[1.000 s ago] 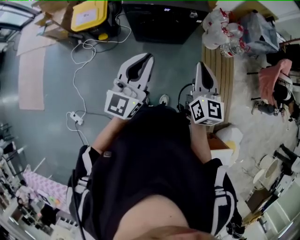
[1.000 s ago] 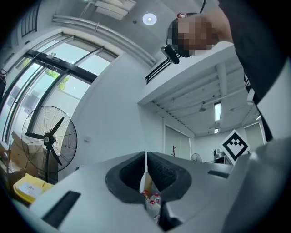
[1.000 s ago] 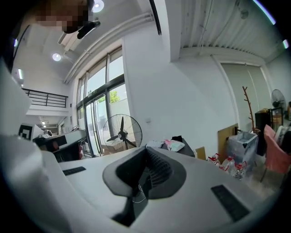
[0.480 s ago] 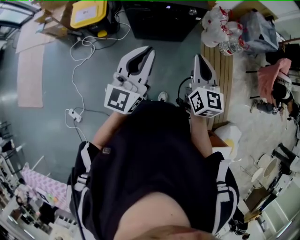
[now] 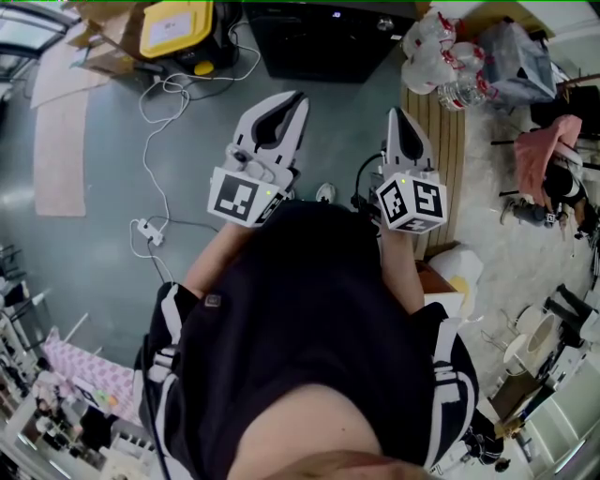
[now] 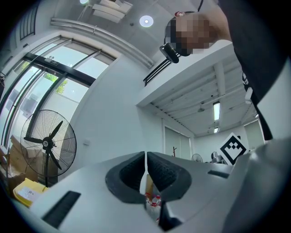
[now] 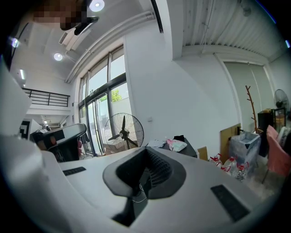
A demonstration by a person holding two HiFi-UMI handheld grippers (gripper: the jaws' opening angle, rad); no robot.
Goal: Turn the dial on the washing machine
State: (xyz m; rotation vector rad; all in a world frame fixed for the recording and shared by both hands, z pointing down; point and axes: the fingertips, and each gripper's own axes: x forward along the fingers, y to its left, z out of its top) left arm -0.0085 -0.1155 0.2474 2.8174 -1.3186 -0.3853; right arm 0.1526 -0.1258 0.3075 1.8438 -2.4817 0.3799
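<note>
The white left gripper [image 5: 298,98] and white right gripper [image 5: 398,114] stay pressed together, empty and unmoved over the last half second. The black washing machine [image 5: 319,42] stands at the grey floor's [image 5: 112,187] far edge, so its small dial [image 5: 383,24] is judged out of reach.

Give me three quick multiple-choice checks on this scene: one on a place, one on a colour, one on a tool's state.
1. Where is the yellow-lidded box in the head view?
A upper left
B dead centre
C lower right

2. What colour is the cloth at the right edge?
A blue
B pink
C green

3. How is the right tool?
A wide open
B shut on a dial
C shut and empty

Answers:
1 A: the box lies at the top left.
2 B: the draped cloth is pink.
3 C: its jaws meet with nothing between them.
</note>
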